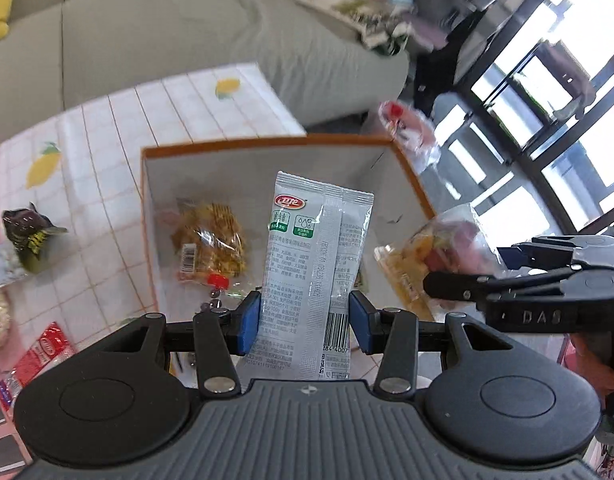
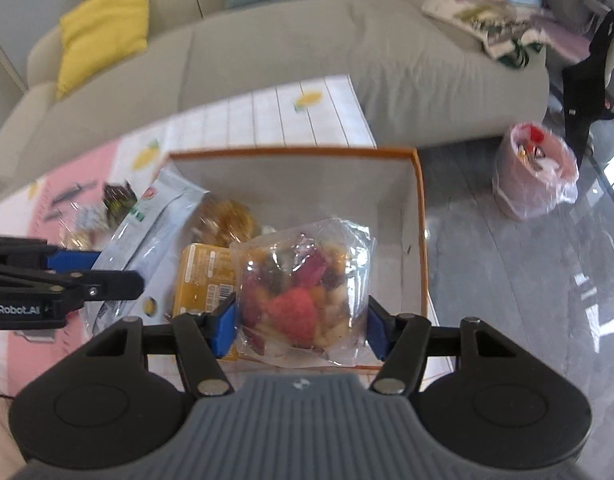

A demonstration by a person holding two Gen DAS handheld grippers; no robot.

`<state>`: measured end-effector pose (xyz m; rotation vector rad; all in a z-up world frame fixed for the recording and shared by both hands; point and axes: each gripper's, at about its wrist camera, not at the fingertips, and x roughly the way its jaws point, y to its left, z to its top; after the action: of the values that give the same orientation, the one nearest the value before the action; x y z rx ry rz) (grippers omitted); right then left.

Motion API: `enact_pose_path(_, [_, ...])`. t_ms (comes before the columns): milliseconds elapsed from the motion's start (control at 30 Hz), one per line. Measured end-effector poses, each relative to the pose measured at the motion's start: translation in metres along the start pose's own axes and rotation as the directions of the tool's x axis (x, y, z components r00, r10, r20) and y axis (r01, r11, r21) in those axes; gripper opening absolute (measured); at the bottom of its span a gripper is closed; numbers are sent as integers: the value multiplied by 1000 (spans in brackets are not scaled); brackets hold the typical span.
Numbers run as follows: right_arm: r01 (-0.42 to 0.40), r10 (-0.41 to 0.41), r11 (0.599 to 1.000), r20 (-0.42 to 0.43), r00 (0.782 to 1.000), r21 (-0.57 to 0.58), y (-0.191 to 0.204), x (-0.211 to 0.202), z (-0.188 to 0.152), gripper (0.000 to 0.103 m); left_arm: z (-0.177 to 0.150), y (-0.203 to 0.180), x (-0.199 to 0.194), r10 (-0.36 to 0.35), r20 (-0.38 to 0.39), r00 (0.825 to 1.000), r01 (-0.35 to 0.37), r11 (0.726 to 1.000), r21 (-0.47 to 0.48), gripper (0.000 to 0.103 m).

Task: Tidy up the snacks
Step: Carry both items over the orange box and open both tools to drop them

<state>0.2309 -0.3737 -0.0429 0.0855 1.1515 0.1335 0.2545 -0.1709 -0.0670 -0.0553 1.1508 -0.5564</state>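
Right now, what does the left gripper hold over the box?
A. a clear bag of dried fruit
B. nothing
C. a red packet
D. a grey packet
D: the left gripper has its blue pads closed on the grey packet above the box; the fruit bag is in the right gripper.

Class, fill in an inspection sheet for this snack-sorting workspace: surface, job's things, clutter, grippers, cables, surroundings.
Surface: lemon-print checked cloth.
Job's things: orange-rimmed box holding a yellow snack bag; grey packet; clear fruit-mix bag.
Clutter: loose snack packs on the cloth.
Grippers: left gripper shut on grey packet; right gripper shut on clear fruit-mix bag, both over the box.
Cables: nothing seen.
Surroundings: sofa, yellow cushion, pink bin.
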Motion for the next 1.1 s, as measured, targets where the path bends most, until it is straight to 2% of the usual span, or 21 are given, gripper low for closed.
enact_pose_path(233, [33,-34,999,-109,993,-11,-4,49,3,61,9,3,45,93,-83,992,-88,994,62,53])
enact_pose_path(433, [50,-51,999,-198,979,-11,-5,81,2,61,8,15,68,122,-130,984,-110,990,91,53])
enact_pose_path(633, [59,-54,998,-257,965,11,-9,106,0,61,5,10,79,217,-134,967,-188,962,199,53])
enact_pose_path(833, [75,-60,996,-304,951,39,-12,121,2,62,1,0,87,285,-172,943,-230,931,284,55])
enact_pose_path(967, [86,-62,994,-321,945,62,-11,128,3,62,-3,-4,91,327,-172,929,-257,907,334,61])
enact_pose_path(1033, [84,-57,994,-324,944,69,-10,131,3,64,-4,-4,91,337,-172,926,-265,902,341,64])
enact_pose_path(1100, [89,-63,994,-326,943,66,-10,132,3,65,-2,-3,87,326,-171,930,-256,907,335,66])
